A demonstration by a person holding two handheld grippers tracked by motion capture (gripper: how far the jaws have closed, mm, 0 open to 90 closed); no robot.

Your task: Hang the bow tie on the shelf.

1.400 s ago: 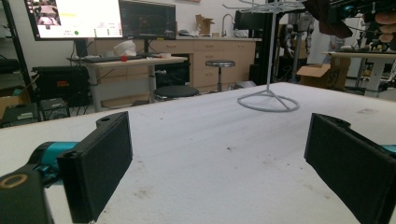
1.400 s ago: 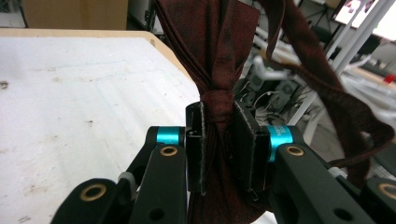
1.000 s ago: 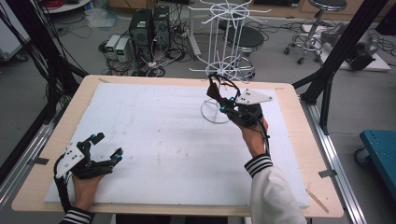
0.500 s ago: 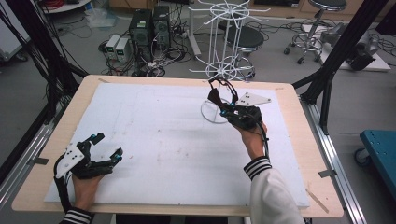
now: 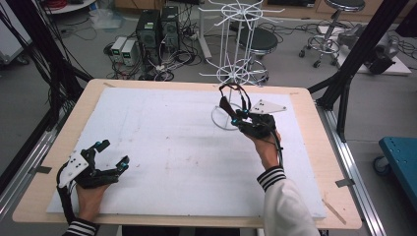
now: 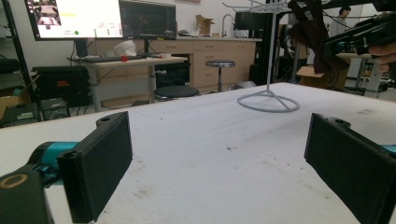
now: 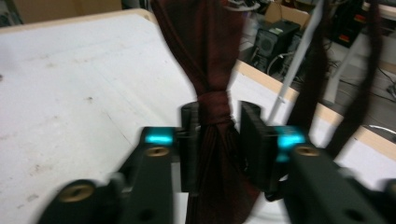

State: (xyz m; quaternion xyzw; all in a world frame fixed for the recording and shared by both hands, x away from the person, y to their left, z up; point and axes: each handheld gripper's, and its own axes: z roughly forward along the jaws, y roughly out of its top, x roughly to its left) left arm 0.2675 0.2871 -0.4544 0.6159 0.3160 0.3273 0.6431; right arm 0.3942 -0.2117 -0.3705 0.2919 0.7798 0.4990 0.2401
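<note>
White foam sheet covering the wooden table: the left gripper is resting wide and empty, while the right gripper is pinching a dark maroon knotted cloth strap beside the white wire rack, seemingly for hanging.

My left hand rests low at the near left, holding the black two-jaw left gripper with its jaws spread wide and nothing between them. My right forearm, in its striped-cuffed white sleeve, reaches forward; my right hand lifts the black right gripper, its jaws pinched on a knotted dark maroon fabric strap.
</note>
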